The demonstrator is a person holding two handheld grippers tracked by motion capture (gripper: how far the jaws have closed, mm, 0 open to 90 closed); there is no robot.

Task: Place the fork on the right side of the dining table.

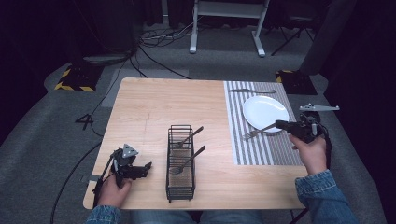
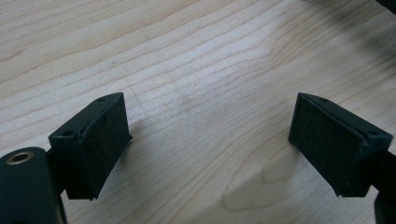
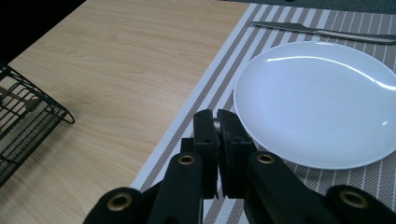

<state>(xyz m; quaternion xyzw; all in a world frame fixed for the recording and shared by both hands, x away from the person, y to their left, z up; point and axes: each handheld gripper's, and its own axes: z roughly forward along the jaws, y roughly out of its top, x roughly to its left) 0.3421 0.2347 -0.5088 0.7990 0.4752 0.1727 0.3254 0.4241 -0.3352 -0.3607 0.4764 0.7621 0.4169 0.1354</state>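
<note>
Over the striped placemat (image 1: 261, 140), the right gripper (image 1: 280, 125) is clenched on a fork (image 1: 258, 132) whose tines reach left beside the white plate (image 1: 265, 112). At the table's (image 1: 154, 107) near left corner the left gripper (image 1: 147, 166) rests with jaws spread wide over bare wood, near the black wire basket (image 1: 180, 163) holding two more utensils

No words, brand names, labels or numbers can be read anywhere in the three views. The only sign-like marking is the yellow-and-black hazard striping on the dark floor base (image 1: 74, 80) beyond the far left corner of the light wooden tabletop (image 1: 154, 107), and on a second dark base (image 1: 293, 77) beyond the far right corner; neither carries any lettering.
</note>
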